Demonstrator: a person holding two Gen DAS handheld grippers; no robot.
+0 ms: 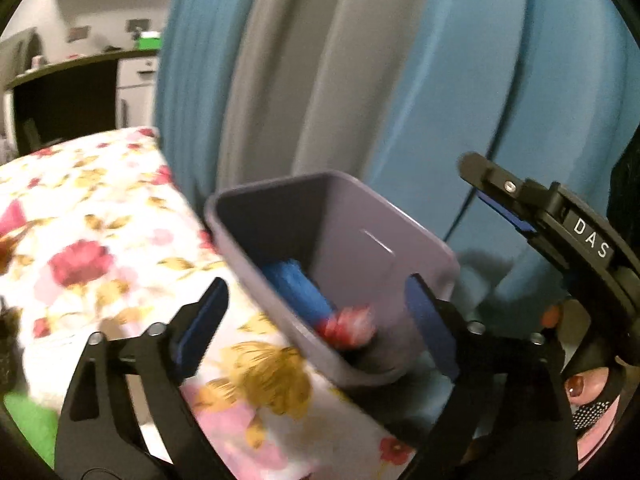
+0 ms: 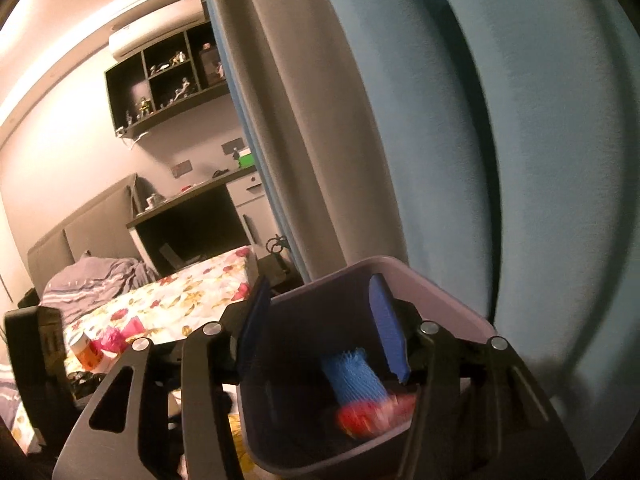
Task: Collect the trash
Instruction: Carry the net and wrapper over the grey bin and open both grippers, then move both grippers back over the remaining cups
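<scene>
Left gripper (image 1: pixel 316 316): jaws wide apart, nothing between the pads; bin seen through the gap, not touched.
Right gripper (image 2: pixel 320 328): jaws part open, spanning the bin opening; left finger outside the wall, right finger inside against the far wall; firm grip cannot be told.
Bin (image 1: pixel 404 236): grey-purple, rectangular, tilted, mouth toward the cameras; beside the bed edge, in front of the curtain.
Bin contents: blue mesh sleeve (image 1: pixel 298 288) lying along the bottom; red crumpled piece (image 1: pixel 348 326) at its near end, touching it; both blurred.
Bed (image 1: pixel 92 240): floral cover, left of the bin.
Bed items, right view: orange-labelled jar (image 2: pixel 86 350) and pink scrap (image 2: pixel 110 338), side by side.
Curtain (image 1: pixel 440 80): blue and grey folds, behind the bin.
</scene>
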